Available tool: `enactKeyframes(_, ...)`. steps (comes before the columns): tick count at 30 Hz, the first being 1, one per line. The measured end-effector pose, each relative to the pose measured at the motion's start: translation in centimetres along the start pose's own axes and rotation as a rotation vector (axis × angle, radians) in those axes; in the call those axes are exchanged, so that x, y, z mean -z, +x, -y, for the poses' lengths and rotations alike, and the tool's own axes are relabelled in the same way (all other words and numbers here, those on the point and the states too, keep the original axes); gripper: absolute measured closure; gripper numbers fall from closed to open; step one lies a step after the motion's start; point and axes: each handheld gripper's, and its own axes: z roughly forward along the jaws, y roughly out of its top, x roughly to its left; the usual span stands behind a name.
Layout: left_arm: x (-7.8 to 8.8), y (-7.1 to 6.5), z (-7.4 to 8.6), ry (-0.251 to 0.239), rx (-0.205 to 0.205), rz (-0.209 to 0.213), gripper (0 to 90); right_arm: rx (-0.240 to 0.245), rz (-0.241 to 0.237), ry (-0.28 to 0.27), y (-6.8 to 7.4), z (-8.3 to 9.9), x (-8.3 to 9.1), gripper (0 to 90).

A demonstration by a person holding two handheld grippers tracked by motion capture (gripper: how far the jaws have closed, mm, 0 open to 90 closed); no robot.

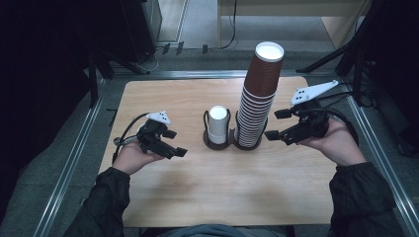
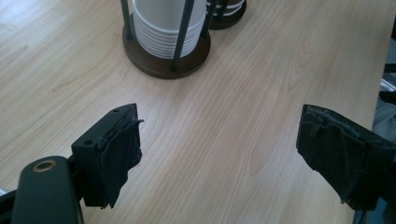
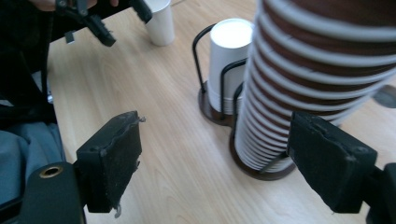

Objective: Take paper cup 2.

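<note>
Closest to me are the person's two dark sleeves, coming in over the near edge of a light wooden table. The wood is pale with soft grain lines, and the near half of it is bare. The left hand holds the left gripper low over the table's left side. Its two black jaws stand wide apart with nothing between them, and in the left gripper view the dark pads look worn and frayed at the edges. The right hand holds the right gripper over the right side, a little higher. Its jaws are spread wide too and hold nothing. In the middle of the table, between the two grippers, stand two round dark holders with thin black wire posts, touching side by side. The left holder has a short stack of white cups. The right holder has a very tall stack of brown cups with white rims, and it leans a bit to the right at the top. The right gripper is just beside this tall stack. Past the table, a shiny metal rail runs around it on a grey floor. Dark stands and black cables sit at the far side, and a pale wooden piece of furniture is at the back. The room's corners are very dark.
</note>
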Motion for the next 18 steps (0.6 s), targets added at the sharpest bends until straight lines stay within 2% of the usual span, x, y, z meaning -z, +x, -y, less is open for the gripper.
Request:
enactKeyframes(2,-0.1,-0.4,-0.1,-0.016,-0.009,0.014,14.2,0.005,0.006,-0.008,-0.4,-0.3,0.6,18.1)
enactKeyframes(7,-0.3,-0.9,-0.1,-0.015,-0.020,0.027,14.2,0.005,0.028,-0.007,-1.3,-1.4,1.5,18.0)
enactKeyframes(13,-0.9,-1.3,0.1,0.003,-0.027,0.038,14.2,0.009,0.035,-0.005,-2.5,-3.5,2.5,16.7)
enactKeyframes(14,-0.9,-1.4,0.2,0.004,-0.030,0.034,14.2,0.013,0.050,-0.005,-2.8,-4.3,2.7,15.6)
enactKeyframes(18,-0.9,-1.9,0.2,-0.008,-0.044,0.050,14.2,0.013,0.060,-0.010,-3.3,-5.4,2.8,14.7)
